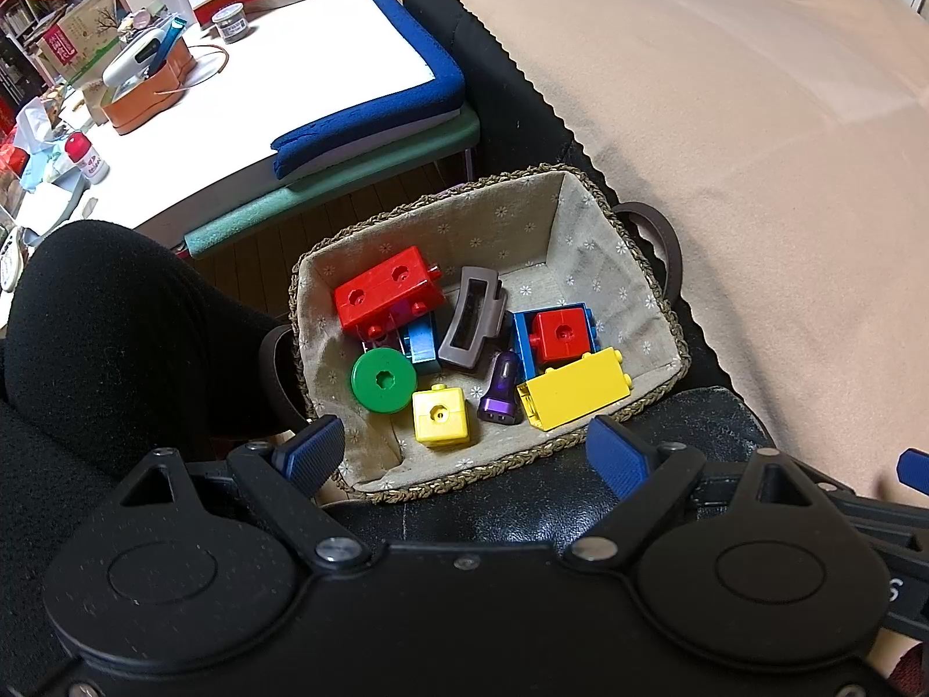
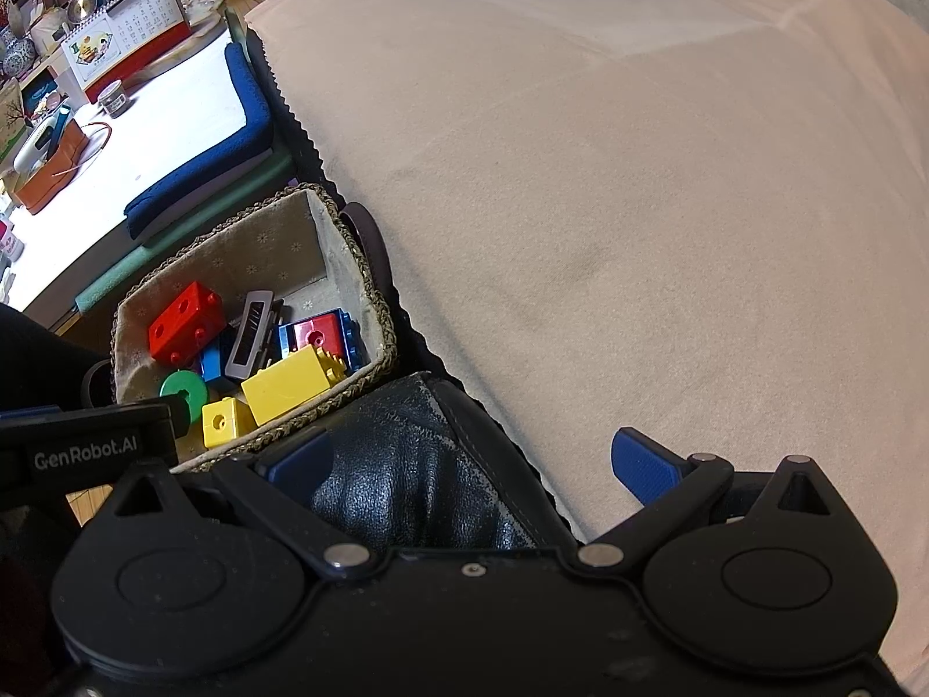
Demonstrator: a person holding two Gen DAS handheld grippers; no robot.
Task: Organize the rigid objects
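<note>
A woven basket (image 1: pixel 493 473) with a flowered cloth lining sits on a black leather seat. Inside lie a red block (image 1: pixel 386 287), a grey hair clip (image 1: pixel 470 325), a green disc (image 1: pixel 383 380), a small yellow cube (image 1: pixel 440 421), a purple car charger (image 1: pixel 500 389), a long yellow brick (image 1: pixel 575 386) and a red block on a blue one (image 1: pixel 560 337). My left gripper (image 1: pixel 464 453) hovers open just above the basket's near rim, holding nothing. My right gripper (image 2: pixel 470 464) is open and empty over the leather seat (image 2: pixel 406 476), right of the basket (image 2: pixel 371 267).
A beige cloth (image 1: pixel 726 116) covers the wide surface on the right. A person's black-clad knee (image 1: pixel 116 319) is left of the basket. Behind stands a low white table (image 1: pixel 244 93) with a blue cushion (image 1: pixel 406 99), an orange box and bottles.
</note>
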